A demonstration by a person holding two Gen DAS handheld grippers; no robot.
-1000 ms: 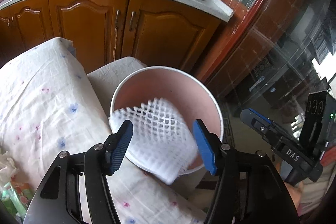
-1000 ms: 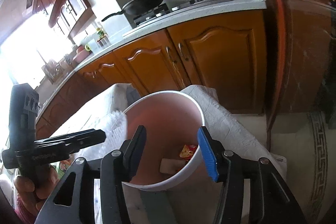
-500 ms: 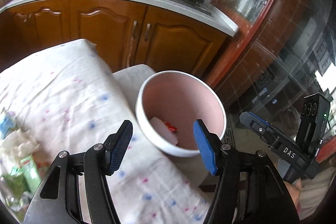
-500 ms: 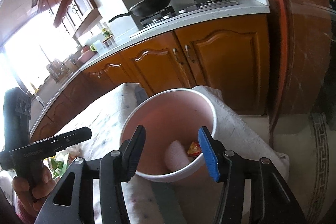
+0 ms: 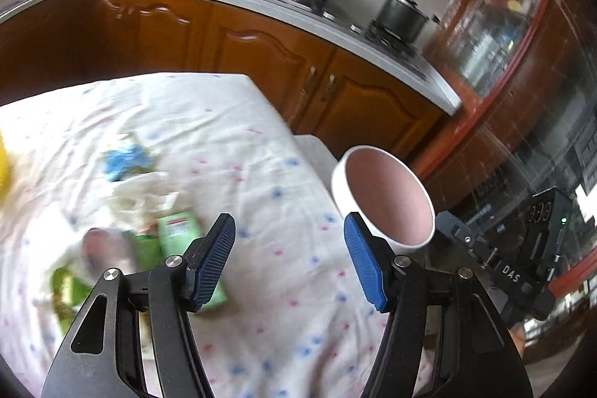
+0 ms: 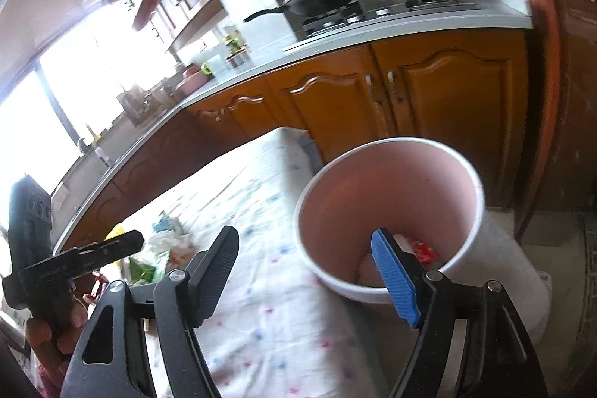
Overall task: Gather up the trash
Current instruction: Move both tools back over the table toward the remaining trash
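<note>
Soft printed cloth [image 5: 283, 248], glossy wooden cabinets [image 5: 261, 58]

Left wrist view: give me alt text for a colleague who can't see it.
The open, empty left hand-held gripper points over a floral tablecloth toward blurred green and white trash. A white bin with a pink inside stands right of the table edge, with the right hand-held gripper beside it.

The white foam net that hung between the left gripper's [image 5: 289, 262] jaws a second ago now lies inside the pink bin [image 6: 388, 211], next to a red wrapper [image 6: 423, 250]. The left gripper's view swings away from the bin toward the litter pile [image 5: 149, 222] on the flowered cloth [image 5: 298, 286], its jaws empty. The right gripper's [image 6: 311, 280] jaws have just been opening, with nothing between them, and the bin's near rim sits beside its blue pad.
</note>
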